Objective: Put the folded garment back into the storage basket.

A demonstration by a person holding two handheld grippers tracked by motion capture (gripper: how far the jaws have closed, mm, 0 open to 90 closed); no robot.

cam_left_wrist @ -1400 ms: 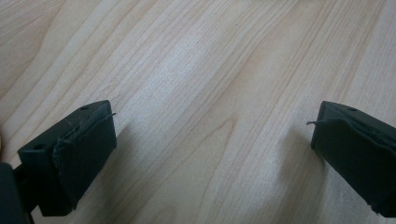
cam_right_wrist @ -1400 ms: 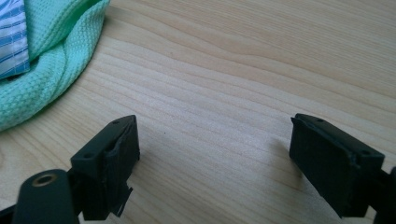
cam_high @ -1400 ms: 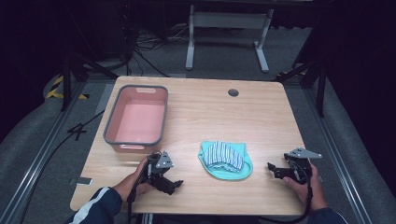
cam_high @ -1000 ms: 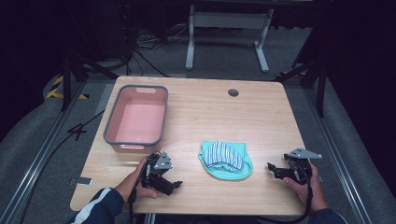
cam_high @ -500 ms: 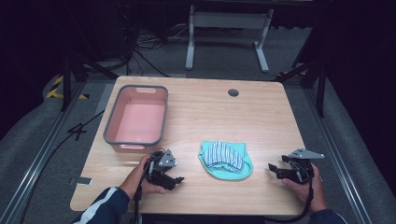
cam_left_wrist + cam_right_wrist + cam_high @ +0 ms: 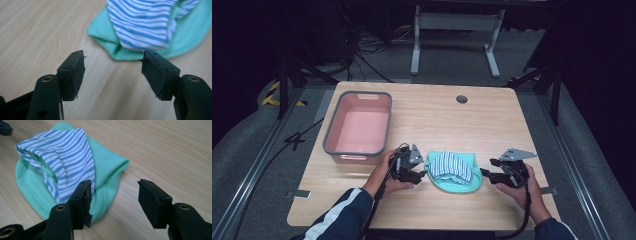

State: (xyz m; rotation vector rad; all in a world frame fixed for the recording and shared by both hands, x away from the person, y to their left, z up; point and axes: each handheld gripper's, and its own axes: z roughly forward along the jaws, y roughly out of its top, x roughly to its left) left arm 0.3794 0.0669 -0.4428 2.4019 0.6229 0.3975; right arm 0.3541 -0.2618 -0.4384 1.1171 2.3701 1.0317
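Wooden counter (image 6: 437,115): folded cloths (image 6: 453,169) untouched, pink bin (image 6: 358,128) empty. My left gripper (image 6: 418,170), right gripper (image 6: 487,169) flank pile, fingers spread; nothing grasped yet.

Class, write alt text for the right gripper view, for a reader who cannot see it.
The right gripper, its two black jaws open, points at a blue-and-white striped cloth lying on a mint-green cloth on a light wooden table.
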